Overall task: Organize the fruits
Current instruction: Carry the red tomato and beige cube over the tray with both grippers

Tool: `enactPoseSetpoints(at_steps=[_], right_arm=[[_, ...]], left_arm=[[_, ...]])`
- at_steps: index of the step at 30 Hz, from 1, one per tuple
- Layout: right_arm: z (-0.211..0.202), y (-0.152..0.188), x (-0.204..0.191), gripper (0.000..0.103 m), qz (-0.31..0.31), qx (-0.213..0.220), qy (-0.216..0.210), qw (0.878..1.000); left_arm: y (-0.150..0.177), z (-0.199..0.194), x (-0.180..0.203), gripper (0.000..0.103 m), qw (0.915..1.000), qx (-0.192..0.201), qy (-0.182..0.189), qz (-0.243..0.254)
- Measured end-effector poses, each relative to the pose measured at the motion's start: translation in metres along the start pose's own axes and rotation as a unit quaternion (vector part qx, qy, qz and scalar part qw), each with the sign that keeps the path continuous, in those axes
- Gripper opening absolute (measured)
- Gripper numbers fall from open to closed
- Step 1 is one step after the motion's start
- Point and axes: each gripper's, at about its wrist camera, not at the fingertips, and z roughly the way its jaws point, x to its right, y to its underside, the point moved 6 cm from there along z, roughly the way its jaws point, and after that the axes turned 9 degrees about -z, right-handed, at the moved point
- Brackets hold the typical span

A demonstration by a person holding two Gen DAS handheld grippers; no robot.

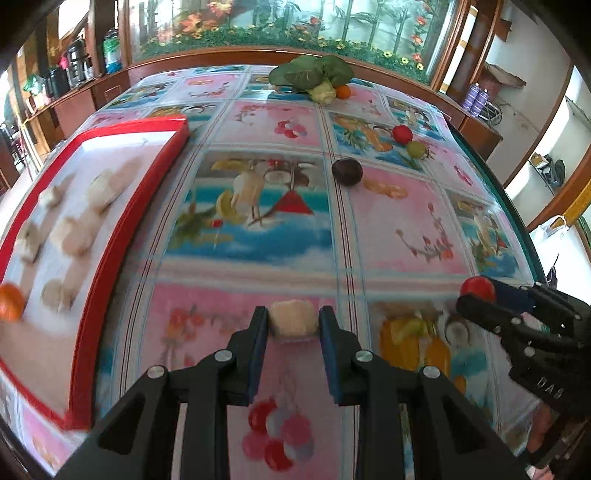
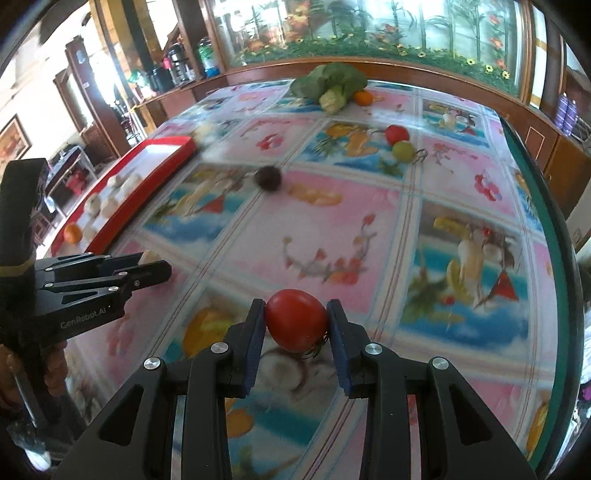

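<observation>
The tabletop is covered by a glossy cloth printed in pink and blue squares of fruit, flowers and birds, and its far edge meets a wood-framed panel painted with bamboo and flowers. Wooden shelves with jars and bottles run along the left wall. A red tray lies on the left part of the tabletop, holding pale round pieces and an orange fruit at its near end. The left tongs are closed on a pale beige fruit, held low over the cloth just right of the tray. The right tongs grip a red tomato between both pads, close above the cloth. Farther back lie a dark round fruit, a red and a green fruit touching, and leafy greens beside a small orange.
</observation>
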Motion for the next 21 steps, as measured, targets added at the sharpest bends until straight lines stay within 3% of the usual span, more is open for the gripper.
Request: enactPoseSetpoints(at_steps=[10, 21], right_arm=[[-0.009, 0.007, -0.04, 0.033, -0.003, 0.002, 0.007, 1.0], [-0.013, -0.011, -0.073, 0.033, 0.003, 0.017, 0.01, 1.0]], left_arm=[[0.007, -0.028, -0.011, 0.031, 0.9996, 0.027, -0.002, -0.003], [0.005, -0.044, -0.041, 0.031, 0.9993, 0.037, -0.004, -0.006]])
